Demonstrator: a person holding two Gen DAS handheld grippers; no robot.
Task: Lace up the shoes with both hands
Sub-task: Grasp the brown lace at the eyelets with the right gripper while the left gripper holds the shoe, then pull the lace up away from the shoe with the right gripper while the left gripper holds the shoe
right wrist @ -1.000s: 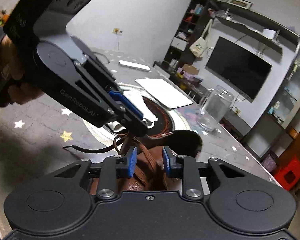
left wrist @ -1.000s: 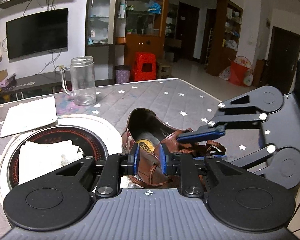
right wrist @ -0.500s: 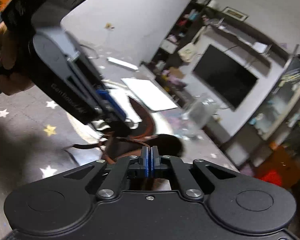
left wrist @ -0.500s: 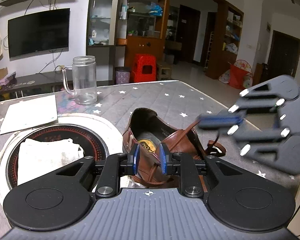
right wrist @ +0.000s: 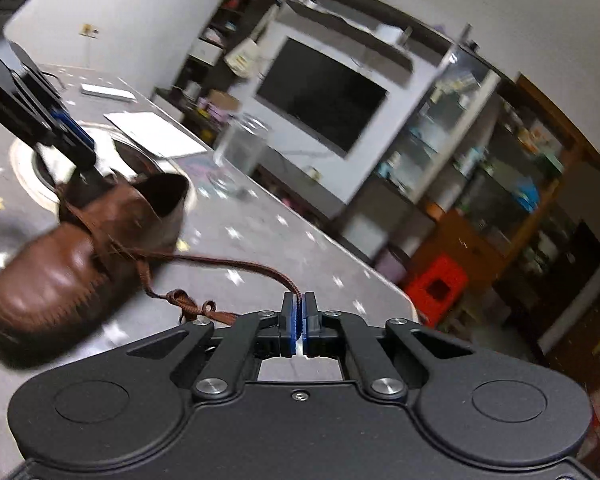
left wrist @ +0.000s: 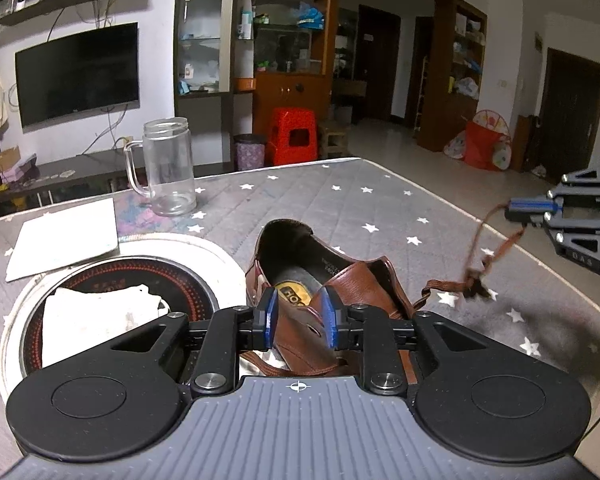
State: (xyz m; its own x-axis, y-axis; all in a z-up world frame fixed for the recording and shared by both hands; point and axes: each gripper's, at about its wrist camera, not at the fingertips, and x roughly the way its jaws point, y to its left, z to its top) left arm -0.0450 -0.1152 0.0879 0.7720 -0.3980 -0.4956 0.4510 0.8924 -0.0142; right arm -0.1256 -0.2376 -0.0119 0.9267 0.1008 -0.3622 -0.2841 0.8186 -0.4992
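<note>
A brown leather shoe (left wrist: 332, 280) lies on the grey star-patterned table, also in the right wrist view (right wrist: 84, 248). My left gripper (left wrist: 298, 318) is open, its blue pads either side of the shoe's tongue; it also shows in the right wrist view (right wrist: 66, 136) at the shoe's opening. My right gripper (right wrist: 298, 314) is shut on the brown lace (right wrist: 228, 264) and holds it stretched away from the shoe. In the left wrist view the right gripper (left wrist: 514, 210) is far right, off the table's edge, with the lace (left wrist: 480, 256) hanging from it.
A glass mug (left wrist: 166, 166) stands at the back of the table. A round stove plate (left wrist: 212, 252) with a white cloth (left wrist: 96, 316) lies left of the shoe. A white paper sheet (left wrist: 66, 236) lies behind it. The table's right edge (left wrist: 496, 236) is near.
My right gripper shut on the lace at the shoe and pulled it out to the right, away from the shoe. My left gripper stayed open over the shoe.
</note>
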